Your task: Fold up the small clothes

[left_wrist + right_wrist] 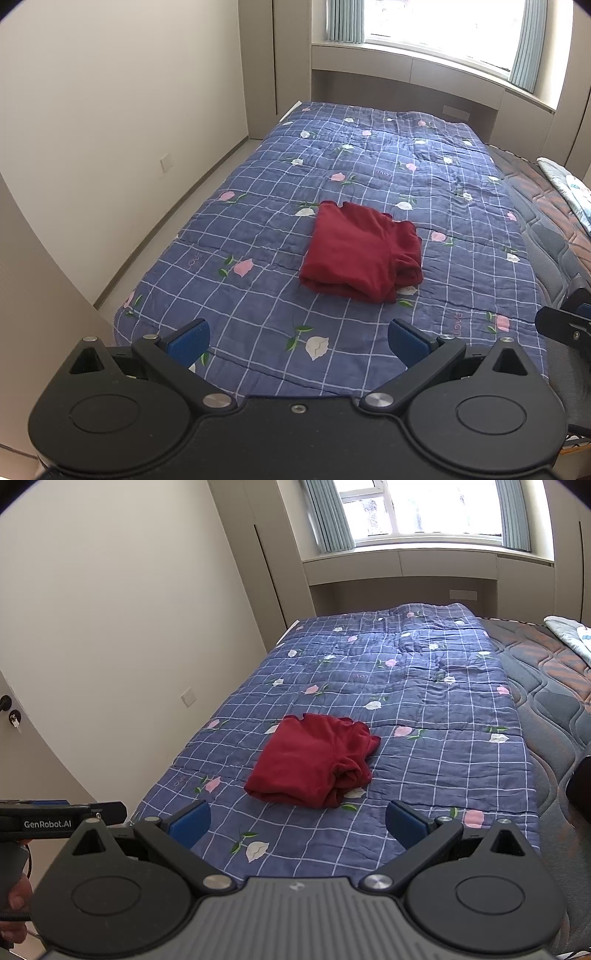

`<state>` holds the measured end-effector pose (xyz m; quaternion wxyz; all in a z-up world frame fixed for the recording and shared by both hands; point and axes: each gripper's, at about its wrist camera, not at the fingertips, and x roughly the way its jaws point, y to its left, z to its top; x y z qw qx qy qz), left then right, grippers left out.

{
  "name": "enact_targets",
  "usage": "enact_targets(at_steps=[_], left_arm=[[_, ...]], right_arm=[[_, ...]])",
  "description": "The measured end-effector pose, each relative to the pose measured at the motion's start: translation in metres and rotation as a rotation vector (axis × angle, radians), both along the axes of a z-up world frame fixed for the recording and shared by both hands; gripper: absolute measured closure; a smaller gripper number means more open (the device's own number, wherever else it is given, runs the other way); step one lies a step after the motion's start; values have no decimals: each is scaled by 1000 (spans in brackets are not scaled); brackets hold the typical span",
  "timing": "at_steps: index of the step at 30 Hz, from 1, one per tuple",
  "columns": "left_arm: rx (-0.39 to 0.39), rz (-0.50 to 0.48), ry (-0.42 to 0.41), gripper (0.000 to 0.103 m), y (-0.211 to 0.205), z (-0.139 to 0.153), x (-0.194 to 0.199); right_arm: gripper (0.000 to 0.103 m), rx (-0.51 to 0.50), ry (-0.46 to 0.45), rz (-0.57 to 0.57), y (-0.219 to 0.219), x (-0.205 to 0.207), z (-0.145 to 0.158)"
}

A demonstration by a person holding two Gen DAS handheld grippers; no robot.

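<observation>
**Red garment folded, both grippers standing off**

I start with the bed (pixel 369 155) — a blue checked quilt (pixel 258 236) with pink and white flowers covers most of it, bare mattress (pixel 546 686) showing along the right edge and a pale folded cloth (pixel 569 635) at the far right. Near the middle of the quilt lies the red garment (pixel 360 253), already doubled into a compact bundle, its smooth fold toward the left and its bunched edges toward the right.

My left gripper (pixel 299 341) hangs above the near end of the bed, jaws spread wide, holding nothing. My right gripper (pixel 297 821) is the same — wide apart, empty, well clear of the cloth.

I judge the folding itself nearly done. The next move, if any, calls for tidying that loose right side, or a last fold, both grippers coming forward together.
</observation>
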<state>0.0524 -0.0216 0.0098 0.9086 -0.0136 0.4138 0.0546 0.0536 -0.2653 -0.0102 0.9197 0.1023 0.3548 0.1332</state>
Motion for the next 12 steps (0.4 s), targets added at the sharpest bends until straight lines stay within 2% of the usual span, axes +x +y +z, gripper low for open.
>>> enact_targets(at_steps=[12], left_arm=[[8, -41, 1, 1, -10, 2, 12]], right_arm=[[0, 6, 23, -32, -7, 5, -3]])
